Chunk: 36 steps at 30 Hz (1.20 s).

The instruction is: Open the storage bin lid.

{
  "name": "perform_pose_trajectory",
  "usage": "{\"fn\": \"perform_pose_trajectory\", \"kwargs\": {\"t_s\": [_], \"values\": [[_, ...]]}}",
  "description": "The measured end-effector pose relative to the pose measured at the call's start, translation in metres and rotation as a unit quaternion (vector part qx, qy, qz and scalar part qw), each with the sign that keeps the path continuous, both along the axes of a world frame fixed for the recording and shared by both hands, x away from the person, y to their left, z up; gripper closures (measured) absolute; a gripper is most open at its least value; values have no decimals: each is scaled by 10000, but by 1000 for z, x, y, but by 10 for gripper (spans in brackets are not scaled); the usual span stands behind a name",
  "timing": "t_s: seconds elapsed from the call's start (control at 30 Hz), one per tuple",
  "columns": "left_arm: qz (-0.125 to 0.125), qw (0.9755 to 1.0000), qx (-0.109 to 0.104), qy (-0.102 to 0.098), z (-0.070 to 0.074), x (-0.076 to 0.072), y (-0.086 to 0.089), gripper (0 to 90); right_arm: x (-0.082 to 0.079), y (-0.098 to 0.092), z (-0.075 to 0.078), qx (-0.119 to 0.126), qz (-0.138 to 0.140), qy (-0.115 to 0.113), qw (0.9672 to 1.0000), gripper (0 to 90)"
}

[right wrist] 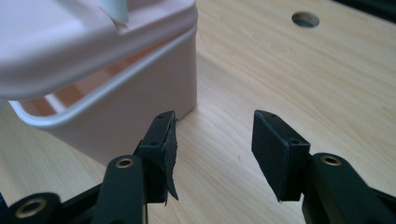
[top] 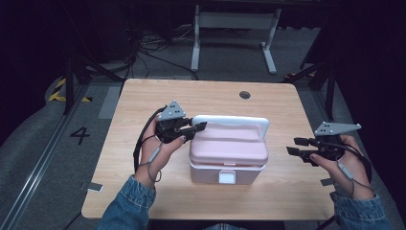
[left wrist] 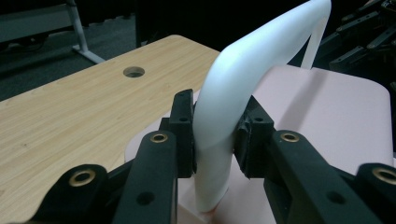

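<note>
One box (top: 229,153), pink, near table (top: 143,191) middle. Left gripper (left wrist: 215,135) clamped on handle (left wrist: 247,70) at box's left end; right gripper (right wrist: 212,144) apart, empty, beside box's right wall. Better to lift slowly, steadying the base.

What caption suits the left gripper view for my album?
Left gripper clamped on the white handle of a pink box on a wooden table.
</note>
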State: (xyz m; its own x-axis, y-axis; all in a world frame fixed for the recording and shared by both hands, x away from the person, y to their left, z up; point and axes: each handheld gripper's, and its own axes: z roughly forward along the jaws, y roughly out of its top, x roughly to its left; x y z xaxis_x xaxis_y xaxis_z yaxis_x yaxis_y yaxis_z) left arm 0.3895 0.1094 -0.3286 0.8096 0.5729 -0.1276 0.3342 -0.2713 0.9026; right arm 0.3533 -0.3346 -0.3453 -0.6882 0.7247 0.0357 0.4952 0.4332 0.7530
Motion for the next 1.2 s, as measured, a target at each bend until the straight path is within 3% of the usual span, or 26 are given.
{"fn": "perform_pose_trajectory", "kwargs": {"t_s": [0.13, 0.43, 0.67, 0.9, 1.07, 1.2], "values": [[34, 9999, -117, 7, 5, 9, 0, 724, -5, 0, 5, 220, -32, -168, 9996, 581], [23, 9995, -296, 93, 11, 24, 1, 722, -16, 1, 7, 388, -15, -420, 9984, 754], [-121, 9990, -395, 162, 14, 35, 5, 720, -25, 21, 7, 606, 328, -724, 9950, 850], [-208, 9986, -453, 193, 16, 38, 5, 720, -26, 37, 0, 631, 519, -718, 9941, 900], [-207, 9985, -453, 216, 15, 38, 6, 720, -27, 50, -7, 826, 691, -882, 9903, 900], [-221, 9987, -432, 179, 15, 37, 7, 720, -26, 62, -10, 1105, 849, -1110, 9840, 900]]}}
